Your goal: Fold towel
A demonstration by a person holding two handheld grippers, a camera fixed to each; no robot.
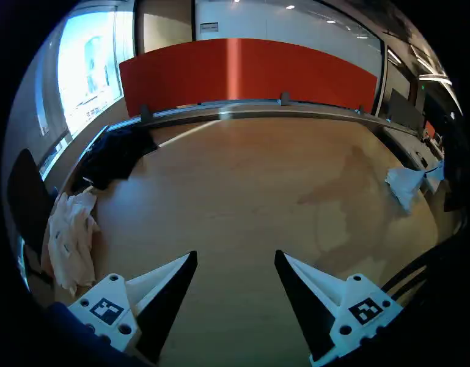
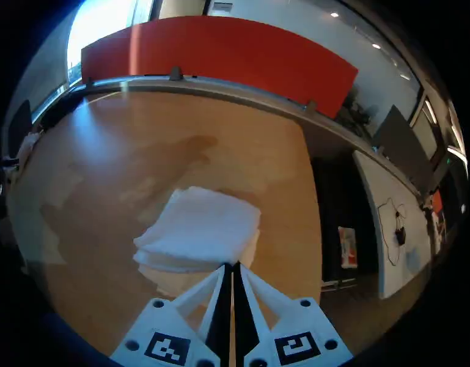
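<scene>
Towel (image 2: 201, 229) looks folded already, centre frame; right gripper (image 2: 230, 268) fingers together at its edge, left gripper (image 1: 235, 253) wide apart over table (image 1: 247, 183).

The right tongs (image 2: 230, 267), pressed together, sit at the near edge of the folded towel (image 2: 201, 226).

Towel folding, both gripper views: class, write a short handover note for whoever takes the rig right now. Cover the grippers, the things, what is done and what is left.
Left gripper: open, holding nothing, above the bare wooden table.
Right gripper: shut, tips at the near edge of the white towel. Whether it pinches cloth is unclear.
Towel: lies in folded layers near the table's right end.
Done: this towel looks folded.
Left: probably let go and neaten it. The pale cloth pile and dark cloth at the left end may be next.
</scene>
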